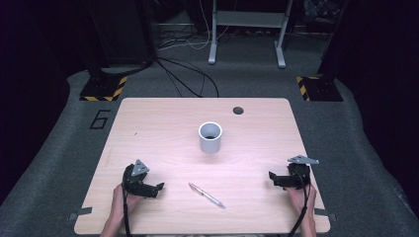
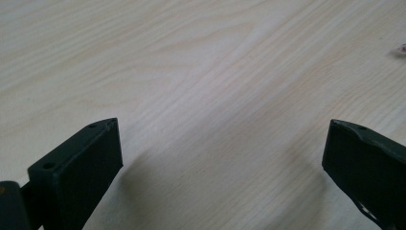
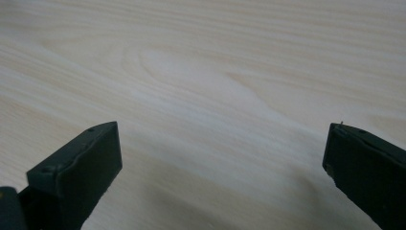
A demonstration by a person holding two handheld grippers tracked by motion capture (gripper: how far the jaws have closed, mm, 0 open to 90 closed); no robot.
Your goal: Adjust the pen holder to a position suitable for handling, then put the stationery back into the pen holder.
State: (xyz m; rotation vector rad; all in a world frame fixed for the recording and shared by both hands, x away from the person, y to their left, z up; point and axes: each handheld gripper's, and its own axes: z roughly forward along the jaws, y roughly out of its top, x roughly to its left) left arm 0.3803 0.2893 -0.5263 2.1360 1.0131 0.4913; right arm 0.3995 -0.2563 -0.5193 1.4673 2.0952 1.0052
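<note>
A silver pen [image 1: 206, 194] lies at an angle on the wooden table [image 1: 163, 123], near the front edge and midway between my two grippers. A white cylindrical cup [image 1: 210, 137] stands upright at the table's middle, farther back. My left gripper [image 1: 157, 188] rests on the table to the left of the pen, jaws pointing right, open and holding nothing [image 2: 222, 143]. My right gripper [image 1: 273, 177] rests near the right edge, jaws pointing left, open with bare wood between them [image 3: 222, 143]. A tip of the pen [image 2: 400, 49] shows at the right edge of the left gripper view.
A dark round hole [image 1: 238, 110] sits in the table near its back edge. Beyond the table are grey floor, black cables [image 1: 188, 74], a white frame's legs [image 1: 247, 34] and yellow-black striped bases [image 1: 104, 89].
</note>
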